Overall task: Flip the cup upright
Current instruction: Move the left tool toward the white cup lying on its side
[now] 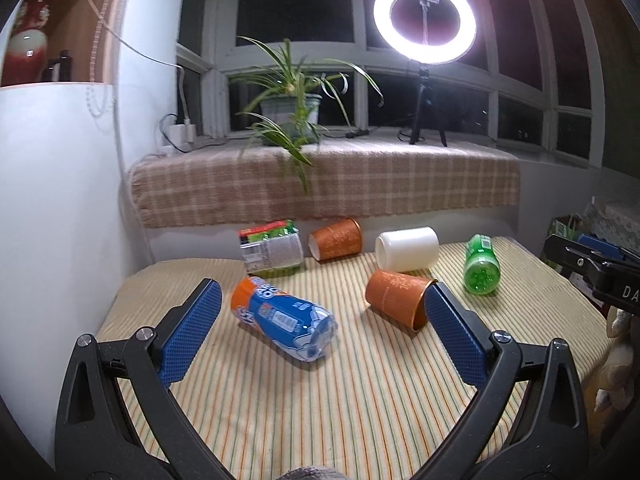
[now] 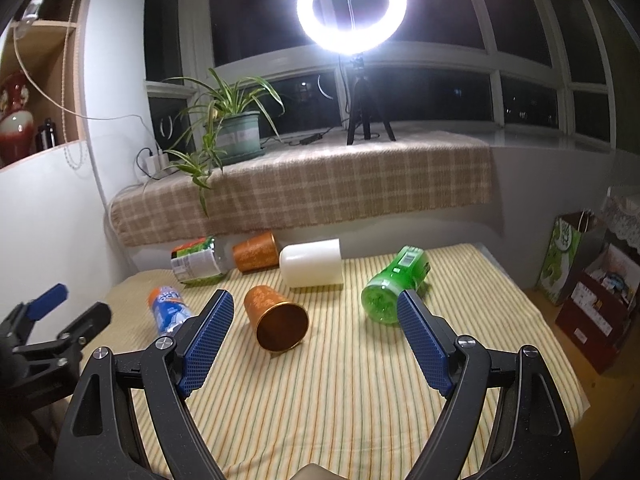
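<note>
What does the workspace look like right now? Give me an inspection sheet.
Surface: striped tablecloth, flat.
Job's things: near orange cup, far orange cup and white cup, all on their sides.
Clutter: blue bottle, green bottle, clear bottle, all lying down.
Grippers: left gripper and right gripper open, empty, above the cloth.
Cables: charger lead by the sill.
Surroundings: ring light, potted plant, paper bag.

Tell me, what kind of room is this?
Most likely a home, by a bay window at night. A potted plant and ring light stand on the cloth-covered sill, and a striped cloth covers the table.
</note>
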`<state>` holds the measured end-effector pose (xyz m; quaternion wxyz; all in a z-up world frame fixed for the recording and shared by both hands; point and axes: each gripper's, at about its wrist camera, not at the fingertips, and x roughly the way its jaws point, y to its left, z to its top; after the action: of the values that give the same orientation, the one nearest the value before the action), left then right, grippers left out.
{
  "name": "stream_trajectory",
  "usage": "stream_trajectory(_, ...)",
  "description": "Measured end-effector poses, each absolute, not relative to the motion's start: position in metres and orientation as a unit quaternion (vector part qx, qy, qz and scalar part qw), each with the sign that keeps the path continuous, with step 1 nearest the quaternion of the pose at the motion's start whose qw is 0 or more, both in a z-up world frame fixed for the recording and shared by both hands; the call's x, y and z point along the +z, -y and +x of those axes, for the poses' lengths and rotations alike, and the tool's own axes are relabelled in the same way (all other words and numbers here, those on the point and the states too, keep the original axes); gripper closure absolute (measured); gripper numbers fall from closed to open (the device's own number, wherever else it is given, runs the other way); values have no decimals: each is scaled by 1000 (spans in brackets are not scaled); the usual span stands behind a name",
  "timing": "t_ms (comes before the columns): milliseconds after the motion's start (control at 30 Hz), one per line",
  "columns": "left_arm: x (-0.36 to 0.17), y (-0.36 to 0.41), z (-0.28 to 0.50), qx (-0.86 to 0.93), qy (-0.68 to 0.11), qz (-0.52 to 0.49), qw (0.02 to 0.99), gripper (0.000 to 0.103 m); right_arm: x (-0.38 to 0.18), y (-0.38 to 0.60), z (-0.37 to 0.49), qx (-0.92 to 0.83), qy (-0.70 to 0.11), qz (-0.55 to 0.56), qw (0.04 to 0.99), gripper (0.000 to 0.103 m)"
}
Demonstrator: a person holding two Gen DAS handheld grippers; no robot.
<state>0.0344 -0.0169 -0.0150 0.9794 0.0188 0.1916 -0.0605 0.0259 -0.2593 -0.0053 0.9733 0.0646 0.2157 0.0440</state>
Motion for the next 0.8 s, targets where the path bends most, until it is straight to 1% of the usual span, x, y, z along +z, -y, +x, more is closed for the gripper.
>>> stream_trajectory(200, -14, 25, 62, -118, -221, 34, 967, 2, -14, 266, 30, 35, -226, 67, 971, 19)
stream_trajectory(267, -14, 28, 78, -146, -243, 38, 958, 9, -20, 270, 31, 31, -231, 67, 970, 19)
stream_trajectory(433, -17, 44, 123, -195, -288, 66, 935, 11, -34, 282, 32, 19, -244, 65, 967, 19)
stream_trajectory(533, -20, 57, 147, -213, -311, 89, 922, 18, -47, 293, 34, 10, -256, 68, 964, 19)
stream_trajectory(667, -22, 79, 176, -236, -335, 127, 903, 19, -63, 309, 37, 0, -272, 81, 959, 19)
stream_trajectory(800, -27, 115, 201, -264, -355, 198, 875, 19, -79, 327, 41, -6, -288, 96, 953, 19)
